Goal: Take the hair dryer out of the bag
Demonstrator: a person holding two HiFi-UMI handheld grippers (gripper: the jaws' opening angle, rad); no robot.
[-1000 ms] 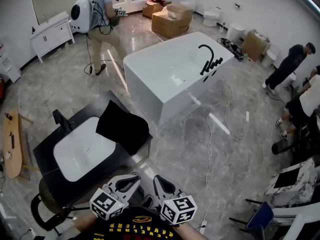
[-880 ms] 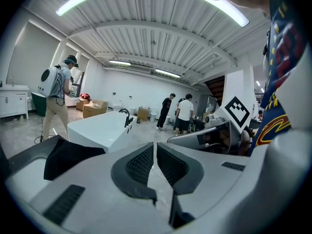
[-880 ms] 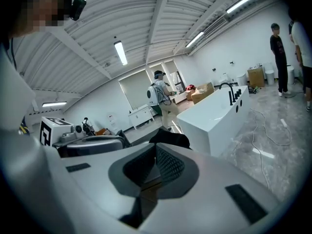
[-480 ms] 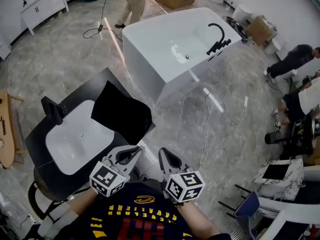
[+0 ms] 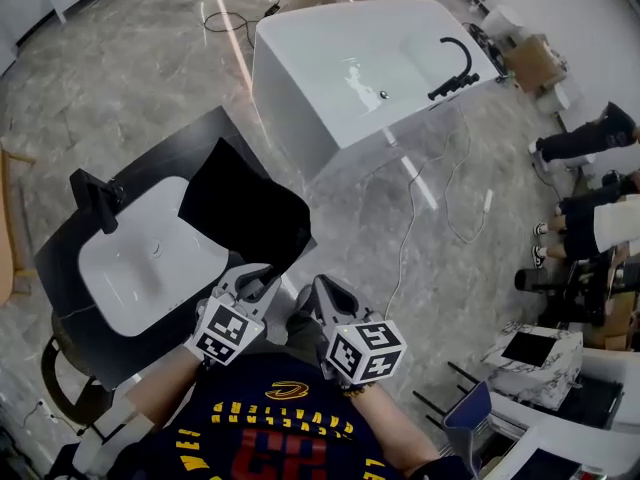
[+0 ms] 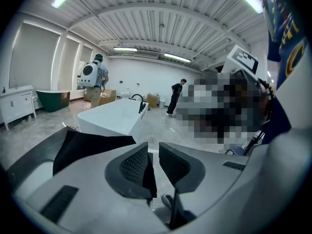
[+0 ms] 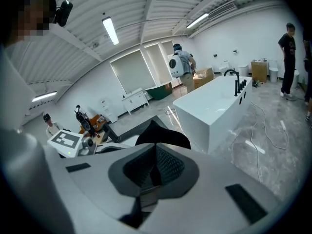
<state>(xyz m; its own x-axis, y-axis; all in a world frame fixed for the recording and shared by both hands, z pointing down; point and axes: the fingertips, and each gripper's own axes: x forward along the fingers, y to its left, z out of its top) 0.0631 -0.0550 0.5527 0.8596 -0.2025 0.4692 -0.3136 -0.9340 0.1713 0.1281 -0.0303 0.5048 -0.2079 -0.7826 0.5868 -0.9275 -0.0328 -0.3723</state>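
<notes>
**Reaching for the bag:** 2 hand-held tools hover at the near corner of a black desk (image 5: 150,163). Both aim toward 11 o'clock at the 1 black bag (image 5: 240,208), which lies slumped on the desk beside the 1 white basin (image 5: 150,263).

The left tool (image 5: 262,280) is the nearer to the bag. Its jaws have just been opening to a narrow gap with nothing between them, likely readying to pinch the fabric. The right tool (image 5: 322,290) is closed tight and empty, apparently in reserve until the bag's mouth is secured.

No hair dryer shows; going by the task, it sits inside the bag.

The count:
- 2 tools
- 1 bag
- 1 basin
- 1 bathtub (image 5: 350,63) at 1 o'clock
- 2 black faucets: the desk faucet (image 5: 95,196) and the tub faucet (image 5: 455,63)
</notes>
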